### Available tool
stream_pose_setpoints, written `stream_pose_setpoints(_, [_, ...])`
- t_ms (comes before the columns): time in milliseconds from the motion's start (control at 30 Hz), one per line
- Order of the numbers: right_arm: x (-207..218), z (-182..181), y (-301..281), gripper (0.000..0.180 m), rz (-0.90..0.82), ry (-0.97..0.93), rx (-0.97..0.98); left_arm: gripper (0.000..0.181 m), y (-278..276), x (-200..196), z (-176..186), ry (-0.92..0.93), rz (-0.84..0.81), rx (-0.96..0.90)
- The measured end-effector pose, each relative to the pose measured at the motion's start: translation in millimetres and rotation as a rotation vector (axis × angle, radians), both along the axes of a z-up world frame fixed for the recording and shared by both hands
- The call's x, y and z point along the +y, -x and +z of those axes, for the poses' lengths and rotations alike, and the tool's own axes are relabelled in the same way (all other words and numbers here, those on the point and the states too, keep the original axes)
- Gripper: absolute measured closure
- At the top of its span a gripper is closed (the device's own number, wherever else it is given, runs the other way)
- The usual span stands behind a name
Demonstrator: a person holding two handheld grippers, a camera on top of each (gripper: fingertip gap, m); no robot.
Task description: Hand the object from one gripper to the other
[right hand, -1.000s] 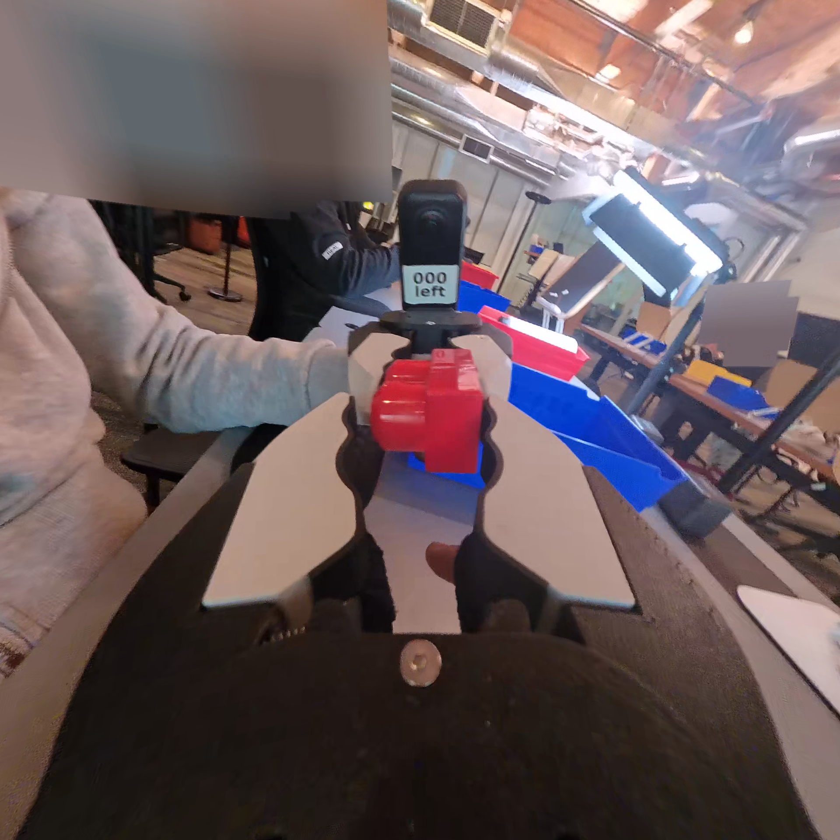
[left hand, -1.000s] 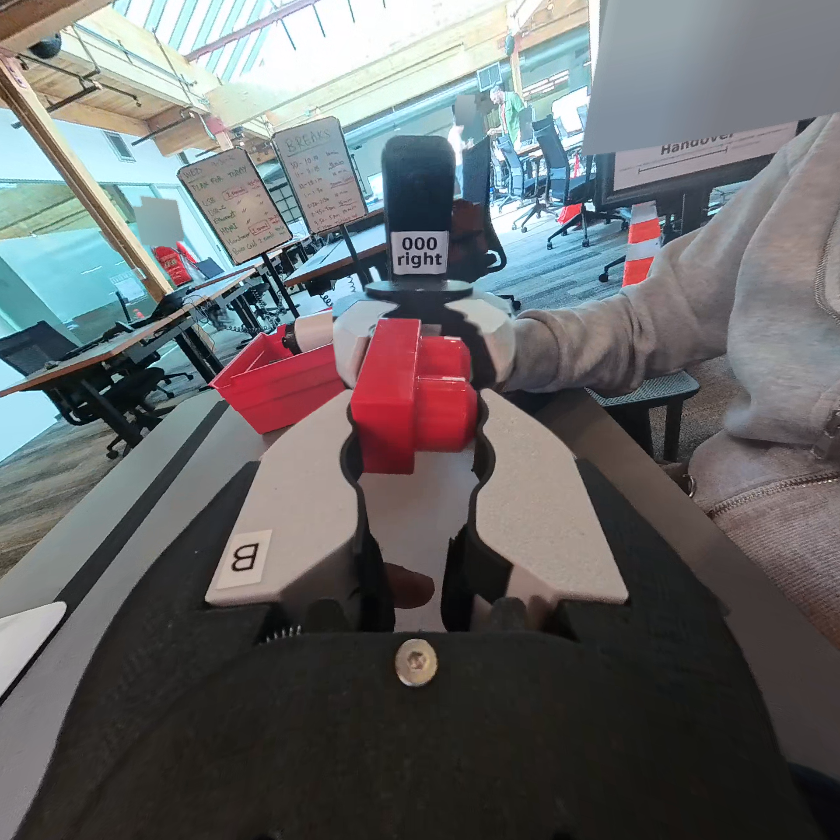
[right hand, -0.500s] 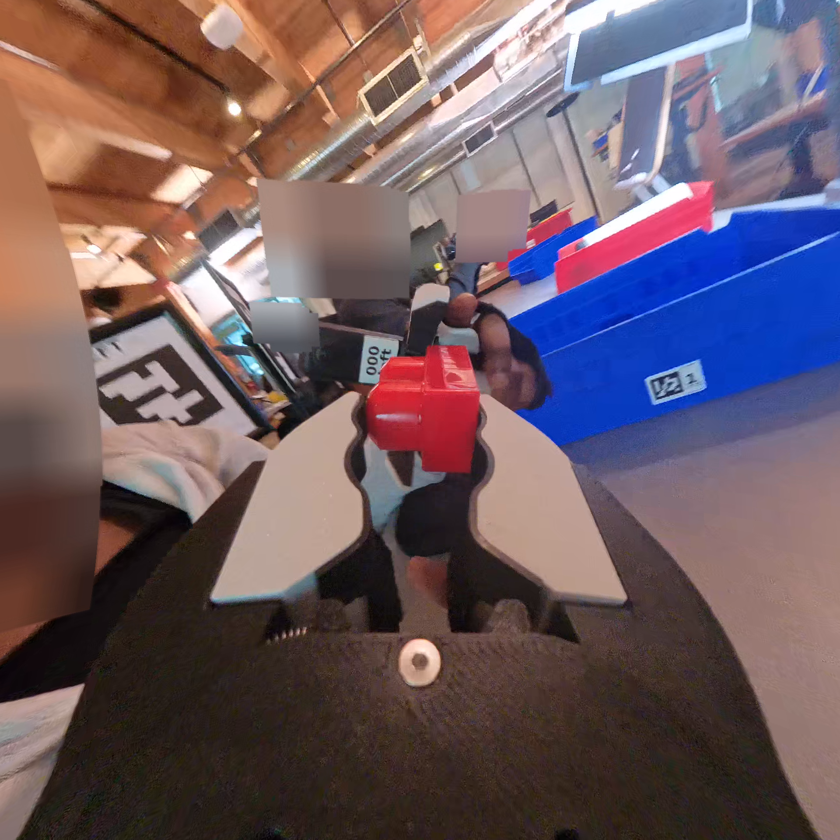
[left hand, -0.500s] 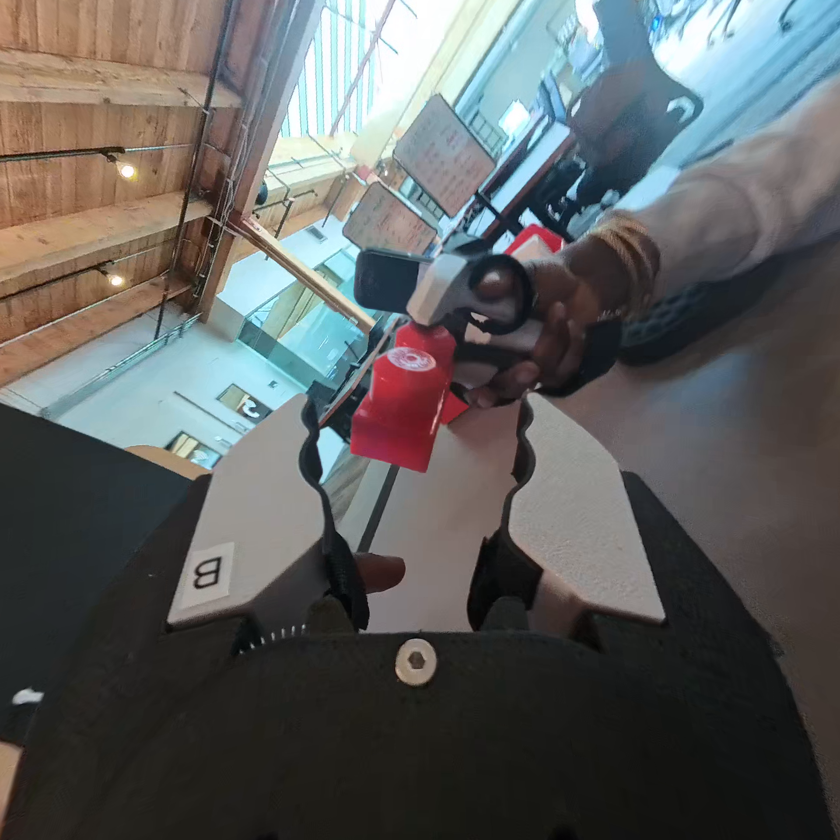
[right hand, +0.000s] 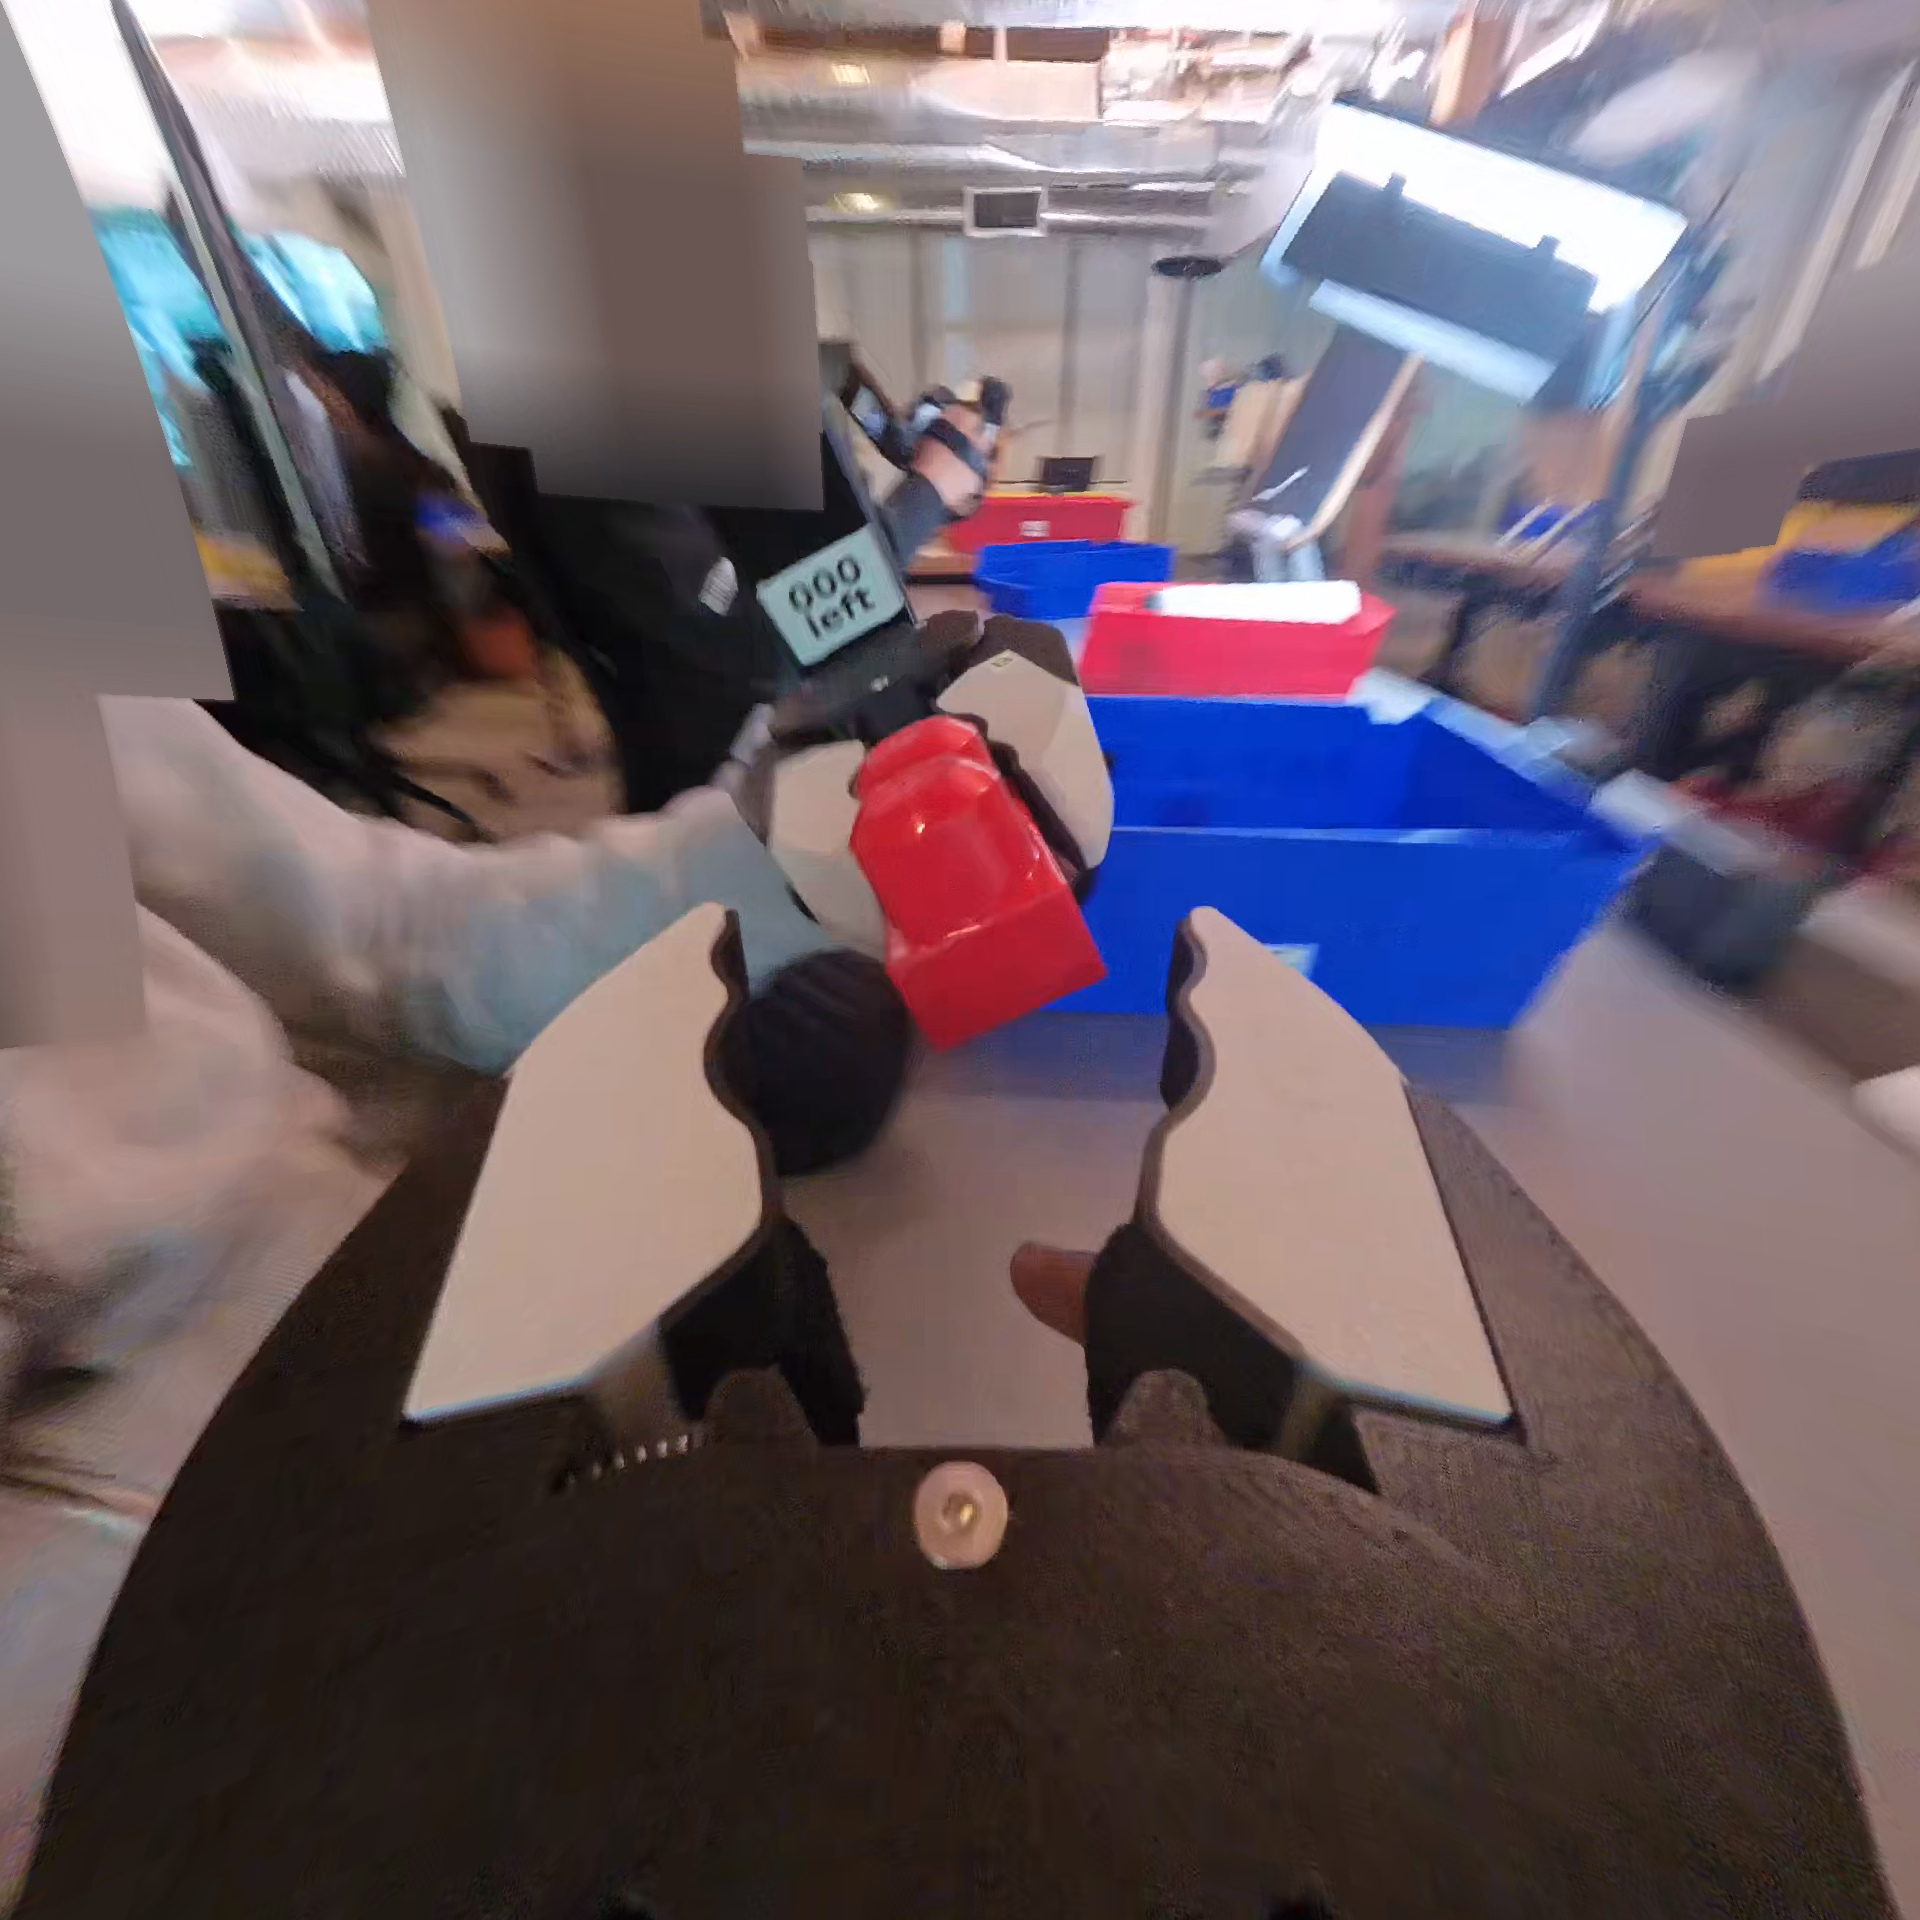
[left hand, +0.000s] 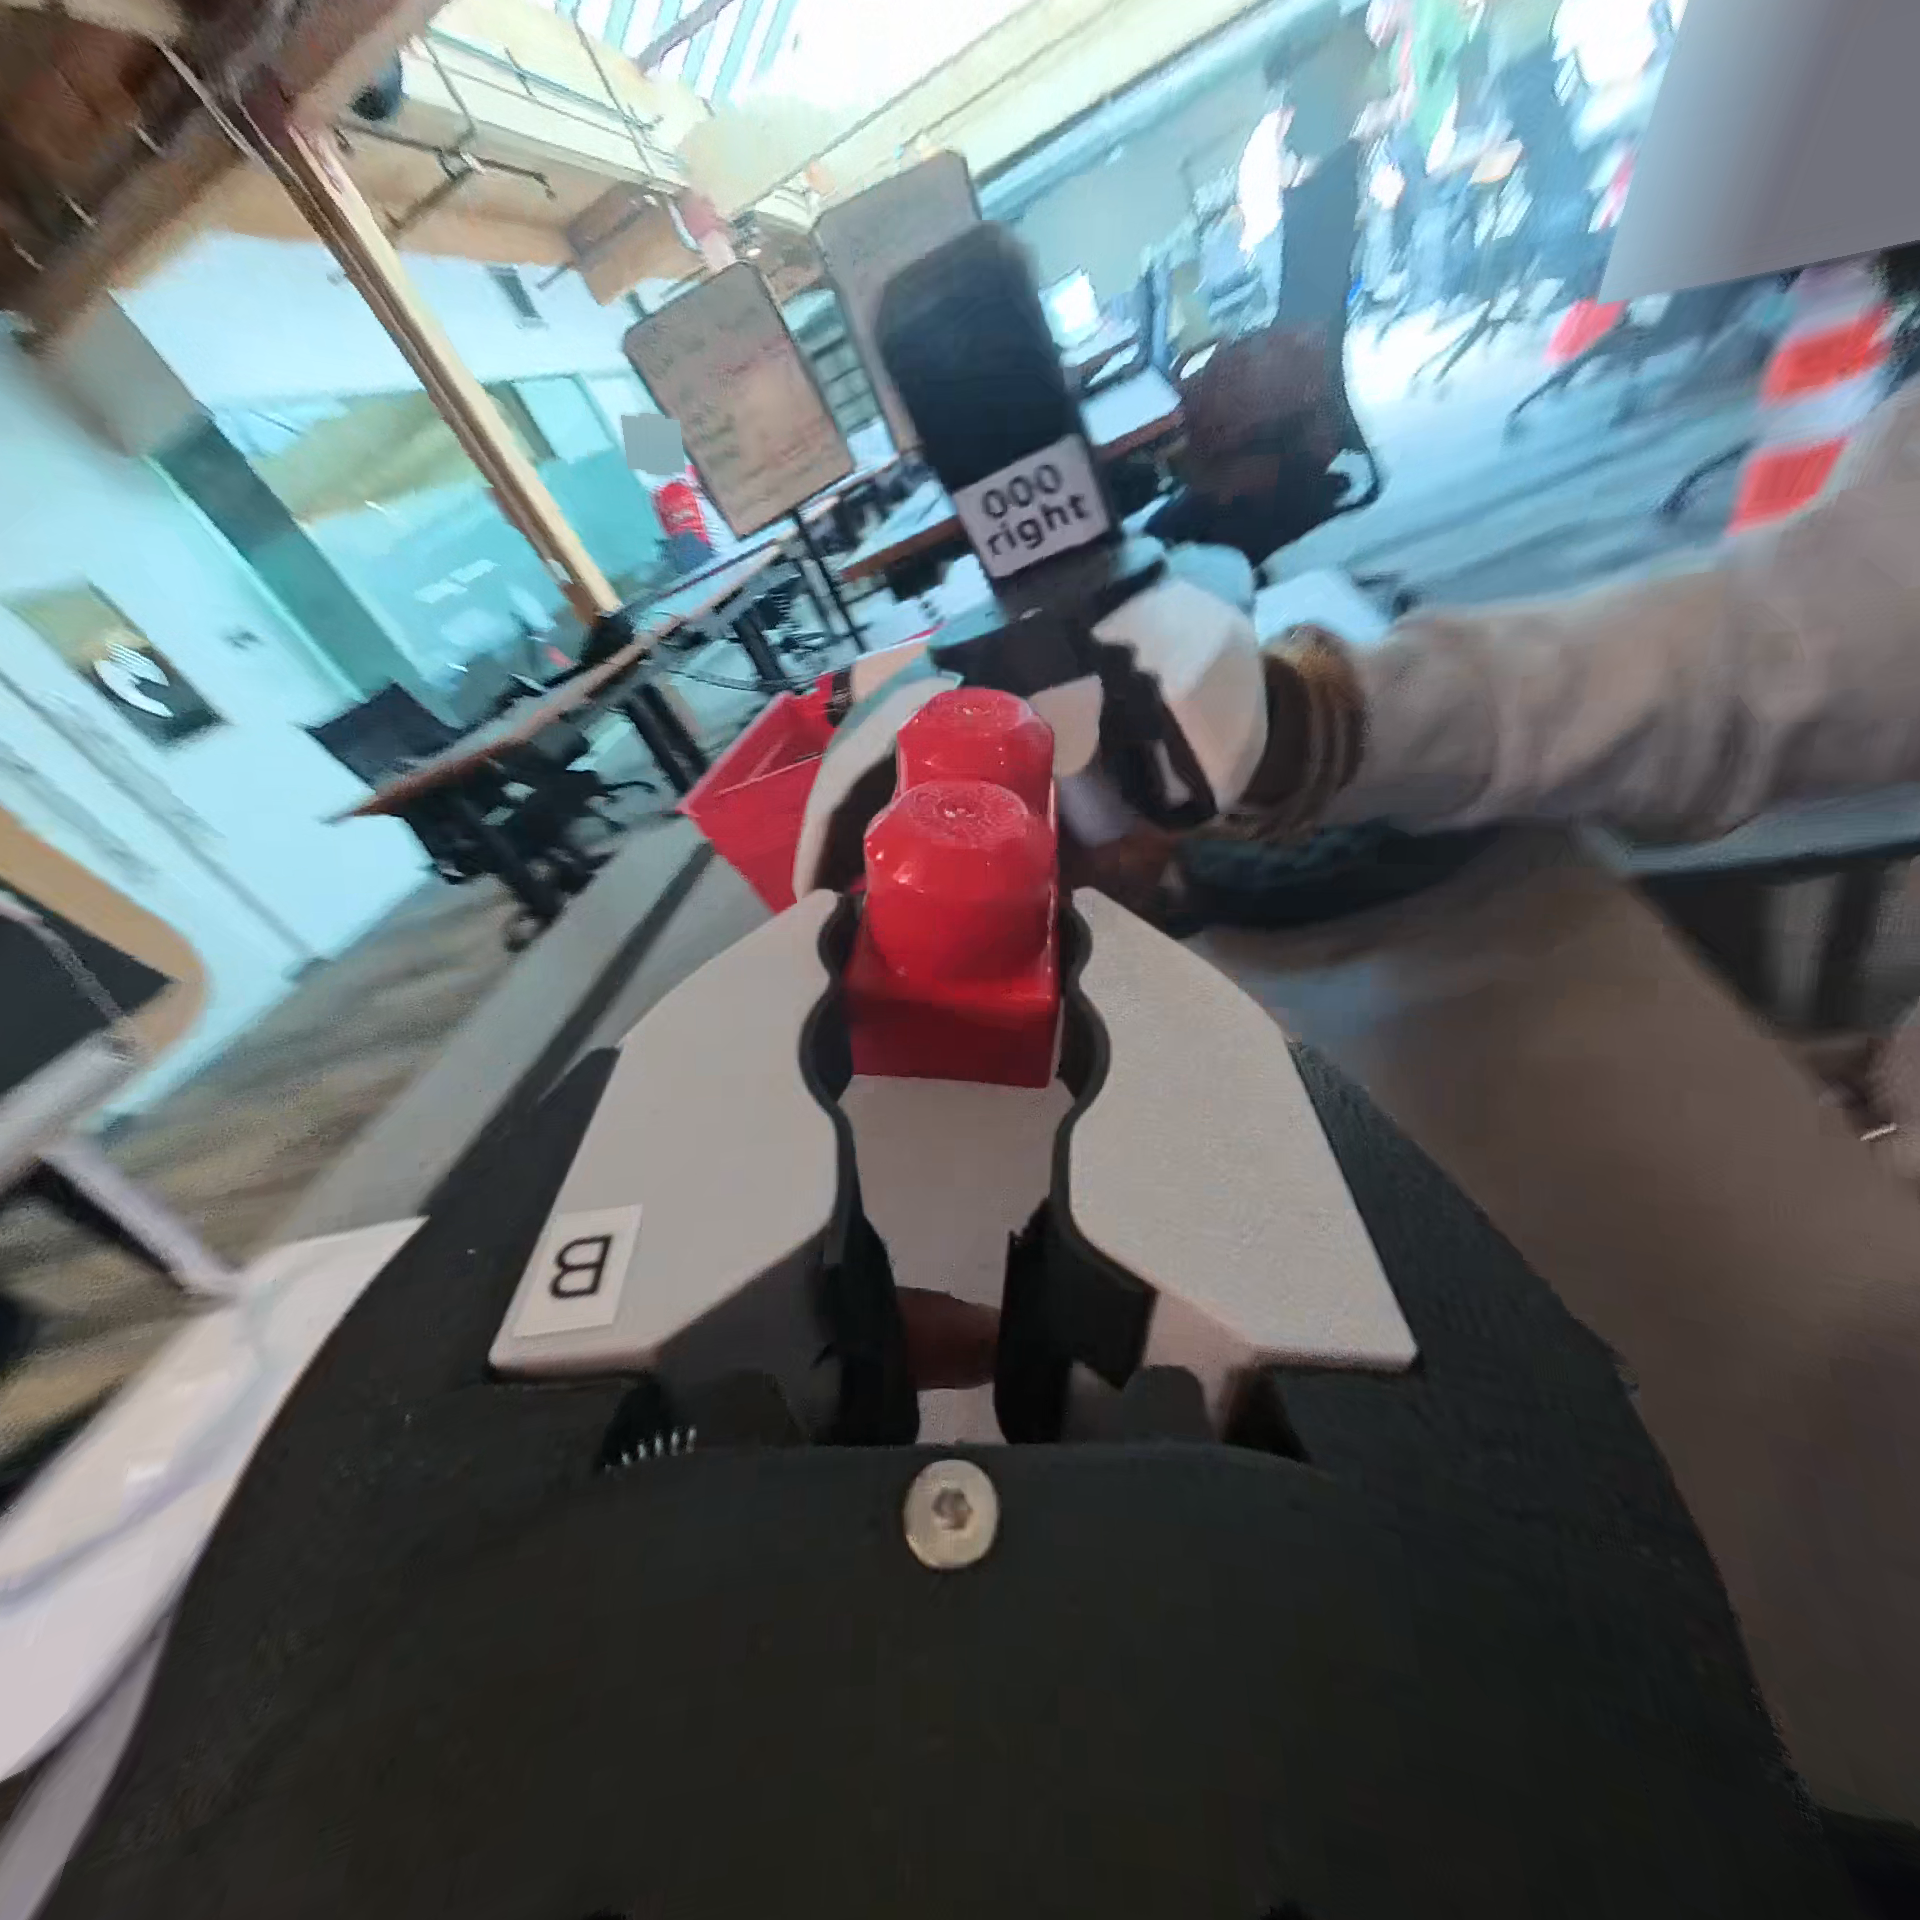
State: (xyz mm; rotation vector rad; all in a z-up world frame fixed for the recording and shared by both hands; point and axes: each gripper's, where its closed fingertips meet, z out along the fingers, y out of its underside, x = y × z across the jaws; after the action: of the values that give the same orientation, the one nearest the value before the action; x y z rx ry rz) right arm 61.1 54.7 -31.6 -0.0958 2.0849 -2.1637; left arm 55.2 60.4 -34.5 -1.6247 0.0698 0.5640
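1. Left gripper (left hand: 951, 997): fingers clamped on the red block (left hand: 956, 935), studs upward.
2. Right gripper (right hand: 956, 1023): fingers spread wide, empty, just before the block.
3. Blue bin (right hand: 1351, 852): behind, seemingly on the table; blurred.

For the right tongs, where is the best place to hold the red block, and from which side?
Probably grip the red block on its square base, which juts free toward the open right tongs. Come straight in across its flat sides. The left tongs already clamp the other end, near the rounded studs.
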Motion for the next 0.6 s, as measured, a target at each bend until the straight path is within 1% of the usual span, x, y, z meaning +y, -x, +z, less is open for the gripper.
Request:
stream_pose_setpoints(67, [1.0, 0.9, 1.2, 0.106, -0.109, 0.007, 0.255, 0.144, -6.3, -1.1, 3.0, -0.049, -0.078, -0.127])
stream_pose_setpoints(100, [0.8, 1.5, -0.2, 0.108, -0.136, 0.010, 0.335, 0.144, -8.0, -1.1, 3.5, -0.062, -0.101, -0.176])
stream_pose_setpoints(167, [-0.6, 2.1, -4.4, 0.115, -0.134, 0.023, 0.371, 0.144, -9.5, -0.1, 1.3, -0.061, -0.124, -0.231])
stream_pose_setpoints(267, [-1.4, 0.5, -5.5, 0.128, -0.104, 0.031, 0.319, 0.144, -10.4, 3.4, -6.0, -0.025, -0.131, -0.254])
stream_pose_setpoints(333, [-1.2, -1.2, -6.9, 0.143, -0.085, 0.026, 0.305, 0.144, -11.7, 5.4, -7.5, -0.019, -0.138, -0.258])
stream_pose_setpoints(433, [-1.5, -4.5, -5.2, 0.143, -0.078, -0.012, 0.274, 0.144, -9.5, 5.0, -7.1, -0.027, -0.126, -0.245])
stream_pose_setpoints(467, [-1.3, -3.6, -4.3, 0.143, -0.074, -0.012, 0.238, 0.144, -8.7, 5.1, -4.6, -0.043, -0.119, -0.215])
stream_pose_setpoints(500, [-0.7, -1.4, -3.3, 0.144, -0.064, -0.002, 0.180, 0.138, -9.0, 5.1, -1.7, -0.056, -0.113, -0.152])
stream_pose_setpoints(533, [0.4, 1.7, -1.4, 0.143, -0.050, 0.012, 0.102, 0.125, -9.3, 4.7, 2.4, -0.073, -0.098, -0.068])
stream_pose_setpoints(600, [4.2, 6.5, 4.4, 0.143, -0.010, 0.034, -0.091, 0.109, -6.7, 2.4, 7.9, -0.070, -0.027, 0.140])
